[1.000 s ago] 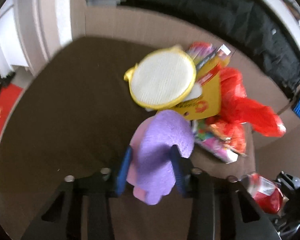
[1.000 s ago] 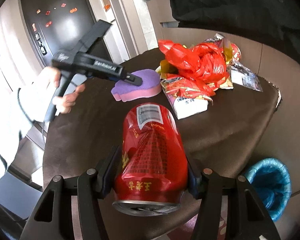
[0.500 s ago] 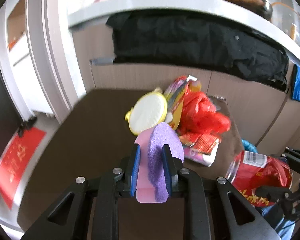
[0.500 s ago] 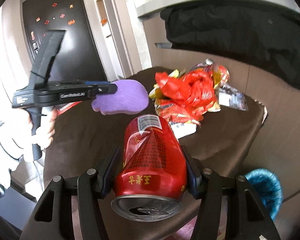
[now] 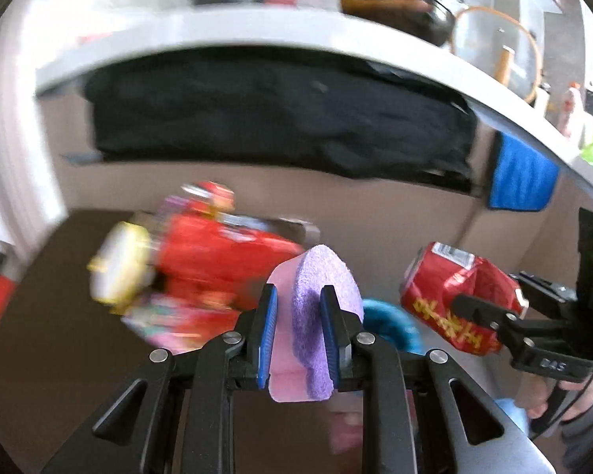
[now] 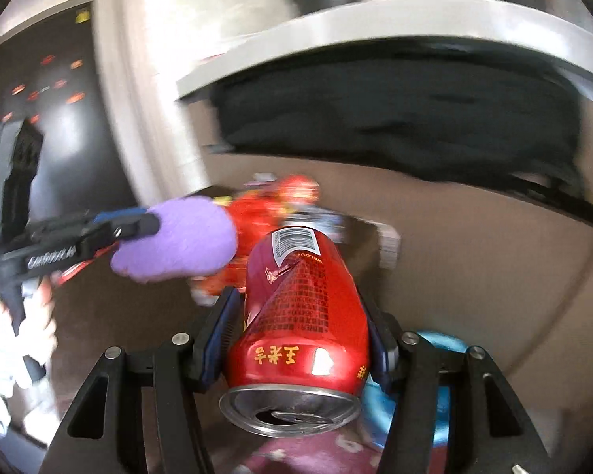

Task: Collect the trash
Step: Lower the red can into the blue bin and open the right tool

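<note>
My left gripper (image 5: 296, 308) is shut on a purple and pink sponge (image 5: 316, 308) and holds it in the air past the table's right end. It also shows in the right wrist view (image 6: 138, 225) with the sponge (image 6: 178, 245). My right gripper (image 6: 300, 316) is shut on a dented red can (image 6: 300, 316), seen from the left wrist view (image 5: 458, 300) at the right. A blue-lined bin (image 5: 391, 324) lies below, just beyond the sponge, and under the can (image 6: 442, 347).
A pile of red bags and wrappers (image 5: 217, 252) with a yellow round pad (image 5: 118, 260) lies on the brown table (image 5: 59, 335). A black cloth (image 5: 276, 118) hangs from the counter behind. A blue towel (image 5: 522, 177) hangs at the right.
Both grippers have lifted and swung right, away from the table and over the blue bin. The sponge and can stay gripped. The view is blurred by motion.
</note>
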Available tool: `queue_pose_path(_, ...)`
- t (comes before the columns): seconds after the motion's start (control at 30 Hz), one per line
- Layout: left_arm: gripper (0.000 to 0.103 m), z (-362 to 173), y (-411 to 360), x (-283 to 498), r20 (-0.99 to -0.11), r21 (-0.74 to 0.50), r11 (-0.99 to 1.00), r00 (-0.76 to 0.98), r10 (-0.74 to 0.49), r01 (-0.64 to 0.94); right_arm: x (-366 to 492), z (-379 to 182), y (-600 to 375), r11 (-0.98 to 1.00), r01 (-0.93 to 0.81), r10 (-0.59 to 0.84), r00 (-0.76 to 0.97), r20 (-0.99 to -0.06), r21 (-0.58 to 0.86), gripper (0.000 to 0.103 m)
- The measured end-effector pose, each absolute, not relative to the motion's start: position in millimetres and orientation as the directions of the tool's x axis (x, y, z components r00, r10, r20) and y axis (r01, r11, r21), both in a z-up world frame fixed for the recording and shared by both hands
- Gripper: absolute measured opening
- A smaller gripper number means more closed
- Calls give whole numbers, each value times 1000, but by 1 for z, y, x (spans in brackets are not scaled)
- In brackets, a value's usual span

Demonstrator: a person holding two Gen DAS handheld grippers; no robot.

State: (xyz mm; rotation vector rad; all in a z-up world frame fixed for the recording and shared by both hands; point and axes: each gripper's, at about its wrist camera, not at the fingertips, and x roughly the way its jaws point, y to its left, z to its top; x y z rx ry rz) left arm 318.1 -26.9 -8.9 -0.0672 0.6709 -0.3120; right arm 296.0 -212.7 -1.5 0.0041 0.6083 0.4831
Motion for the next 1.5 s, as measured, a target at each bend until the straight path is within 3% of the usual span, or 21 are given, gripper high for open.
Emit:
queue_pose_path(0.2, 23, -76, -115, 365, -683, -230, 928, 631, -367, 292, 316, -48, -304, 965, -228, 259, 743, -618, 129, 54)
queue_pose_path(0.4, 23, -141, -152, 417, -778, -255, 941, 531, -337, 225, 362, -117, -342, 969, -143, 246, 674, -697, 204, 54)
queue_pose_path(0.67, 23, -193, -173, 470, -822, -325, 926, 428, -376, 191, 413, -190, -350, 968, -88, 241, 597, -765, 236, 55)
queue_pose_path(1.27, 23, -200, -179, 468, -853, -236, 950, 424, -304, 206, 452, -242, -359, 956, 78, 205, 515, -832, 284, 56)
queue_pose_path(1.5, 23, -176, -175, 456, -831, -246, 942, 450, -327, 230, 441, -222, -357, 952, 71, 218, 529, -820, 299, 56)
